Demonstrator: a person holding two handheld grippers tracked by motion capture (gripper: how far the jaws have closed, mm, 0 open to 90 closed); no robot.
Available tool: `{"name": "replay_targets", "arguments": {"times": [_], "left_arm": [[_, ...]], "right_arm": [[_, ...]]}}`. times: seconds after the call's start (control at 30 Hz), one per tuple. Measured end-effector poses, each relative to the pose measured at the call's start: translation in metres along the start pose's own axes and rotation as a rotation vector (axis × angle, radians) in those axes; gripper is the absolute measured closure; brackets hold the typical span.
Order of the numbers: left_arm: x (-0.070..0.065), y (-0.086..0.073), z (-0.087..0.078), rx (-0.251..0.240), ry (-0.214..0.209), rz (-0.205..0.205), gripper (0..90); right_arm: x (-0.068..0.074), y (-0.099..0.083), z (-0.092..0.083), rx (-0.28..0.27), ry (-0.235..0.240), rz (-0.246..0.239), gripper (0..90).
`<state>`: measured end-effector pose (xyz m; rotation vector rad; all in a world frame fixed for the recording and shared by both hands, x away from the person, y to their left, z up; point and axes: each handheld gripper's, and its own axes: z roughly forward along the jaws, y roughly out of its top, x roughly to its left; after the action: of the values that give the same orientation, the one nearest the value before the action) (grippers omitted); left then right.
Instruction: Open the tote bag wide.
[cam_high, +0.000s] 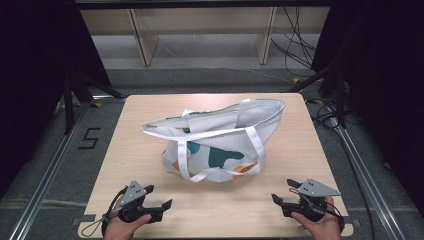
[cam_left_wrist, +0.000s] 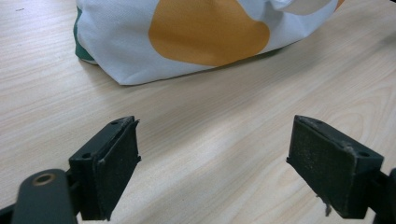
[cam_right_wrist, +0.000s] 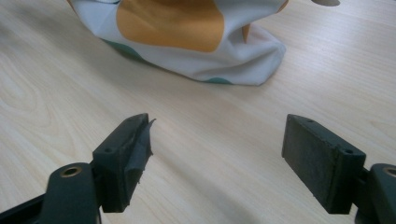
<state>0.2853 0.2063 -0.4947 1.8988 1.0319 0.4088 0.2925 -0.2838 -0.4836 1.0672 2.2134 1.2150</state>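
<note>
Tote bag (cam_high: 220, 140): a white cloth bag with teal and orange patches, sitting mid-surface with its mouth open and sagging toward the left; nothing holds it
Handles (cam_high: 257, 145): two white straps draped over the near face, one loop hanging almost to the surface (cam_high: 150, 120)
Left gripper (cam_high: 160, 199): low at the near left edge, jaws spread wide and empty, aimed at the bag's lower left corner and well apart from it; its own view shows bare wood between the pads (cam_left_wrist: 112, 172)
Right gripper (cam_high: 282, 192): low at the near right edge, jaws likewise apart with nothing between them, facing the bag's right corner (cam_right_wrist: 261, 70), also clear of the cloth
Likely step: both hands look poised to move in on the bag, probably for the straps or the rim
Risk, thin cloth: a strap lying flat against the bag may be pinched together with the panel under it, so the whole side lifts rather than the handle alone
Risk, soft body: the bag seems barely self-supporting, and a push from one side could fold it or slide it away
Risk, uneven hold: if one gripper closes first, the mouth may twist shut
</note>
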Motion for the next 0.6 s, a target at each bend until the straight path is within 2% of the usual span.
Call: {"name": "replay_targets", "arguments": {"times": [0.03, 0.07, 0.1, 0.37, 0.4, 0.43, 0.5, 0.6], "left_arm": [[-0.0009, -0.0004, 0.0003, 0.002, 0.001, -0.017, 15.3], [-0.0008, -0.0005, 0.0006, 0.002, -0.001, -0.018, 15.3], [-0.0018, -0.0006, 0.0011, -0.003, 0.0, -0.027, 15.3], [-0.0006, 0.0, 0.0002, 0.007, 0.002, -0.016, 15.3], [-0.0005, 0.0002, 0.0003, 0.005, 0.002, -0.018, 15.3], [-0.0005, 0.0004, -0.0001, 0.007, 0.001, -0.014, 15.3], [-0.0004, 0.0005, 0.0, 0.006, -0.003, -0.014, 15.3], [-0.0005, 0.001, -0.0002, 0.002, -0.009, -0.012, 15.3]], "right_arm": [[0.0003, -0.0001, 0.0, 0.002, 0.001, 0.003, 24.3], [0.0, -0.0002, 0.0003, 0.005, -0.003, -0.004, 24.0], [-0.0012, -0.0003, 0.0011, -0.004, -0.011, -0.023, 23.4], [-0.0018, -0.0009, 0.0021, -0.002, 0.003, -0.016, 22.4], [0.0014, -0.0013, 0.0017, 0.005, -0.003, 0.021, 21.1], [-0.0014, -0.0009, 0.0016, 0.009, -0.008, -0.012, 20.6], [-0.0006, -0.0011, 0.0012, 0.018, -0.004, 0.004, 20.2], [-0.0008, -0.0013, 0.0021, 0.023, -0.003, -0.001, 19.6]]}}
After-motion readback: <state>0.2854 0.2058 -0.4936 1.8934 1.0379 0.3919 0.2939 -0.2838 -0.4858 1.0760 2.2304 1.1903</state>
